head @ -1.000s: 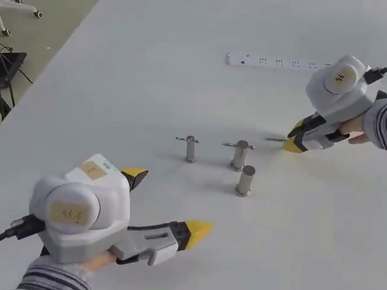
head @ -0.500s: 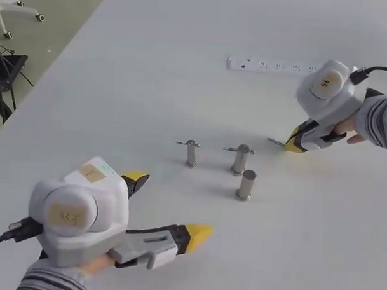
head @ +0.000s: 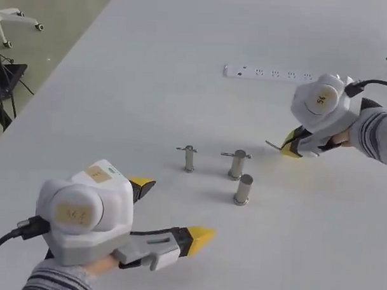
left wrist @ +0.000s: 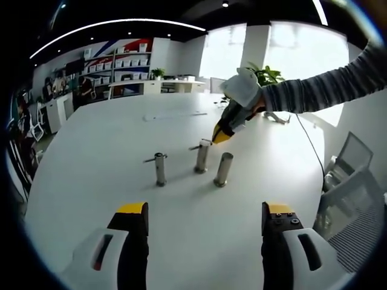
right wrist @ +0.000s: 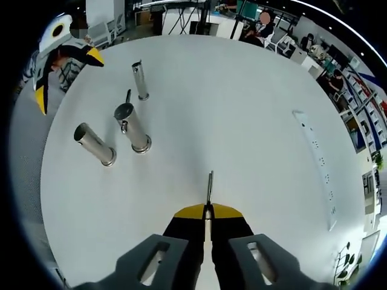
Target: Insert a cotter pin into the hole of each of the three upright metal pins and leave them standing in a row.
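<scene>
Left jaws: we see the left gripper (head: 173, 209) with its jaws spread wide apart over bare bench (head: 151, 73).
Right jaws: the right gripper (head: 287, 150) has its jaws pressed together on a cotter pin (head: 271, 146), which sticks straight out ahead of the tips, just above the bench.
Bare pin: the bare pin (head: 243, 189) stands upright ahead of the right jaws and off to their left, well apart from the held cotter pin's tip. Its top carries no cross piece that we can see.
Middle pin: the middle pin (head: 236, 165) stands just beside the bare pin, on the side nearer the right jaws' line, with a thin pin crossing near its top.
Far pin: the far pin (head: 189, 159) is the one farthest from the right jaws and also carries a thin cross pin.
From the left jaws: all three pins stand ahead, within the span of the open jaws, the bare pin toward the right jaw.
In the way: we see open bench between the held cotter pin and the bare pin.
Around: a power strip (head: 272, 74) lies flat, ahead and right of the right jaws, well apart from the pins.
</scene>
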Demonstrator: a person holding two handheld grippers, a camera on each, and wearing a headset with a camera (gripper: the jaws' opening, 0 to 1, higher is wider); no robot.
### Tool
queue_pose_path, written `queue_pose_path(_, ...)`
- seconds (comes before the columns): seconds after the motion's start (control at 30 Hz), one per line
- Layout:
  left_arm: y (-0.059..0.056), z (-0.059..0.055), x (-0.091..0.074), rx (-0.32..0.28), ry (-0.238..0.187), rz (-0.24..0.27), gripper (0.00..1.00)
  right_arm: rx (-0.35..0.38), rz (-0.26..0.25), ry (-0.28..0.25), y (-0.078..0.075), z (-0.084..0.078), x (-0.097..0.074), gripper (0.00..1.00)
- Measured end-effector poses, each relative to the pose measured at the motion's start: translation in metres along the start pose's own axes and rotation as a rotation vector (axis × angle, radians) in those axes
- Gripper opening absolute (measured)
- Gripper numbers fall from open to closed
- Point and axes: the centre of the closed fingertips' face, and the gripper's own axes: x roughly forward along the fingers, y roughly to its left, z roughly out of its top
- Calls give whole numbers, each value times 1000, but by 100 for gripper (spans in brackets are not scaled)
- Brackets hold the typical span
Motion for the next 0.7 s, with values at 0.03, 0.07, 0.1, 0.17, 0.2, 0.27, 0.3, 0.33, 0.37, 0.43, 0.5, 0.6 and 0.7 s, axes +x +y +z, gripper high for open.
queue_pose_path(0.03,0,1,0,0,1,0,74,3,0,-14,2,3,-3,0)
queue_pose_path(0.07,0,2,1,-1,2,-2,74,0,-3,-33,4,7,-5,0)
queue_pose_path(0.1,-1,4,1,-1,0,-13,74,-17,-3,-51,8,13,-10,0)
queue_pose_path(0.17,-3,9,1,3,-6,-26,71,-59,-16,-81,13,22,-17,0)
queue_pose_path(0.2,-4,12,1,7,-7,-33,70,-72,-16,-95,16,26,-20,0)
queue_pose_path(0.27,-5,18,2,13,-10,-40,67,-88,-17,-122,24,34,-27,0)
queue_pose_path(0.3,-5,21,3,12,-11,-42,66,-105,-20,-135,27,38,-31,0)
queue_pose_path(0.33,-5,23,4,10,-13,-45,65,-110,-22,-141,30,41,-33,0)
queue_pose_path(0.37,-5,26,5,6,-18,-51,63,-121,-30,-154,32,45,-37,0)
queue_pose_path(0.43,-5,31,6,3,-25,-61,59,-135,-38,-167,35,50,-41,0)
queue_pose_path(0.5,-6,35,8,-19,-20,-72,54,-153,-45,-182,39,55,-46,0)
queue_pose_path(0.6,-7,41,12,-43,-31,-74,49,-192,-48,-203,48,63,-50,0)
queue_pose_path(0.7,-12,51,17,-62,-40,-85,45,-204,-48,-220,54,69,-52,0)
